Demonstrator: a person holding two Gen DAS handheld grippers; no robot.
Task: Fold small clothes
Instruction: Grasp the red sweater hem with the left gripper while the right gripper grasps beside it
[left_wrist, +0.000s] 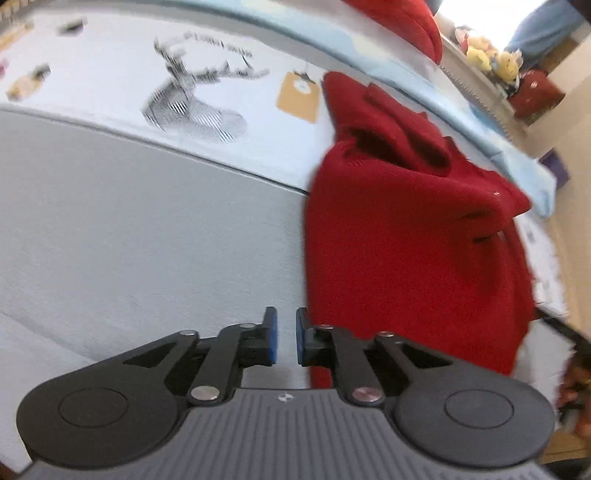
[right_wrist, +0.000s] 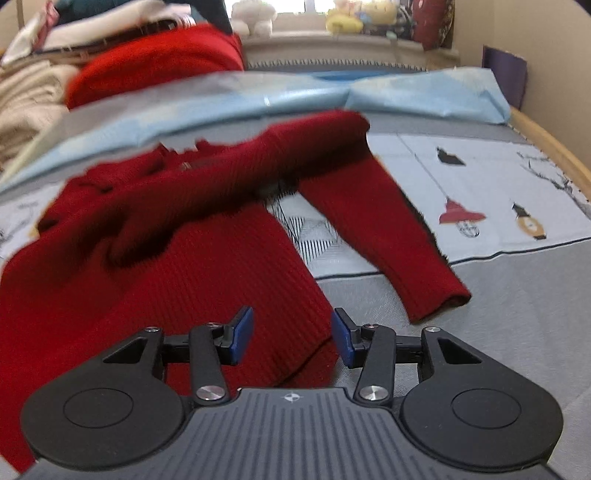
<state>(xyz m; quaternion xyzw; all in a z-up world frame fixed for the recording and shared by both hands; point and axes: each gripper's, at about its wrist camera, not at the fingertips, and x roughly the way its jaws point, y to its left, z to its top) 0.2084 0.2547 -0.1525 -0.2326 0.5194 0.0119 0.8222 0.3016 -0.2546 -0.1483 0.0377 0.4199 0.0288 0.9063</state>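
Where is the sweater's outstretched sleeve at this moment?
In the right wrist view, the red sweater's sleeve angles down to the right across the printed bedspread, its cuff just beyond the open right tongs.

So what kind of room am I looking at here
Most likely a bedroom. The red sweater lies on a bed with a printed cover, stuffed toys line the windowsill behind, and folded clothes are piled at the side.

Left gripper (left_wrist: 286, 336) fingers nearly closed with a narrow gap; right gripper (right_wrist: 292, 335) fingers spread wide
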